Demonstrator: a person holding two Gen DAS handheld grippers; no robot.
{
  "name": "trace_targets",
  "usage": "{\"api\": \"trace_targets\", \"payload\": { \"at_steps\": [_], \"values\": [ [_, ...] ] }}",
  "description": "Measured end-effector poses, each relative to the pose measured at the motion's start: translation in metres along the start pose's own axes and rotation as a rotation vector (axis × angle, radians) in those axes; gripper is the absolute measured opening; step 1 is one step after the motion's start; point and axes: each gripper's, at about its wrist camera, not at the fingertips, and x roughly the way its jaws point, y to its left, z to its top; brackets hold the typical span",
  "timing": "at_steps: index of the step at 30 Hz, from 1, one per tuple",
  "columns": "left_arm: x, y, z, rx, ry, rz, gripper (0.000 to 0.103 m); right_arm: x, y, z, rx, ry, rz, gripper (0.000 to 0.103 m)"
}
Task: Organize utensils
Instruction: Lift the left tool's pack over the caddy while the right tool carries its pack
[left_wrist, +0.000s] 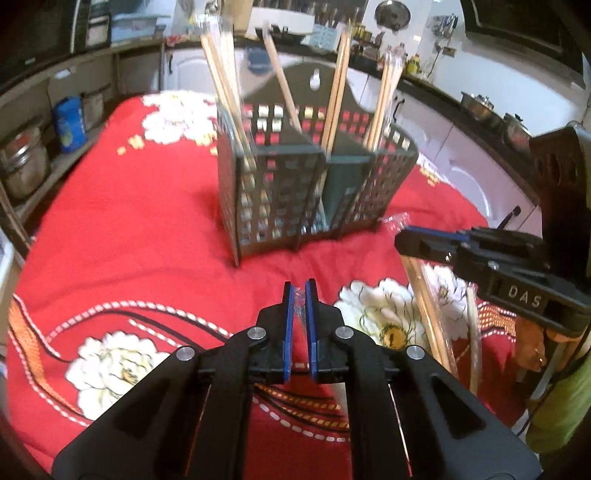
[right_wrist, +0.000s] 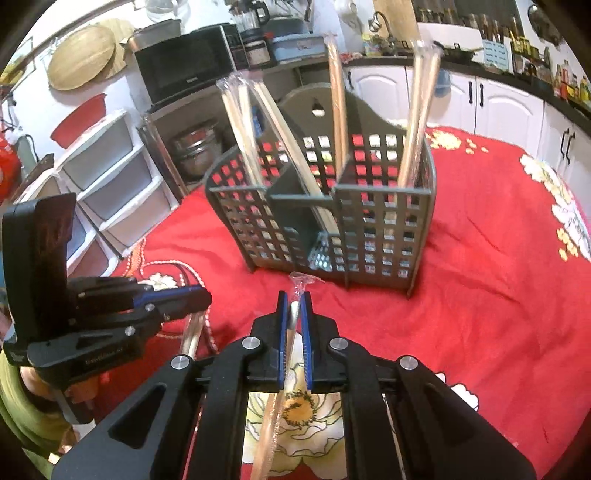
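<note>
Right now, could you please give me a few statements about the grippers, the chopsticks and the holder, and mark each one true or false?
1. The right gripper is shut on a wrapped chopstick pair. True.
2. The grey utensil holder lies tipped over on the red cloth. False: it stands upright.
3. Several wrapped chopsticks already stand in the holder's compartments. True.
4. The left gripper carries a metal spoon. False: only a scrap of clear wrapper shows between its nearly closed fingers.
5. The cloth is plain blue. False: it is red with white flowers.
</note>
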Motion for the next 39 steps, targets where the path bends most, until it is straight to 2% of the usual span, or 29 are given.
{"api": "trace_targets", "payload": {
  "at_steps": [19, 39],
  "values": [
    [-0.065, 0.000, 0.048, 0.033, -0.199, 0.063, 0.004, -0.064, 0.029, 0.037, -0.088, -0.195, 0.006, 0.006],
    [-0.094, -0.028, 0.106, 0.120, -0.333, 0.050, 0.003, -0.104, 0.021, 0.074, -0.089, -0.358, -0.035, 0.006]
  ]
}}
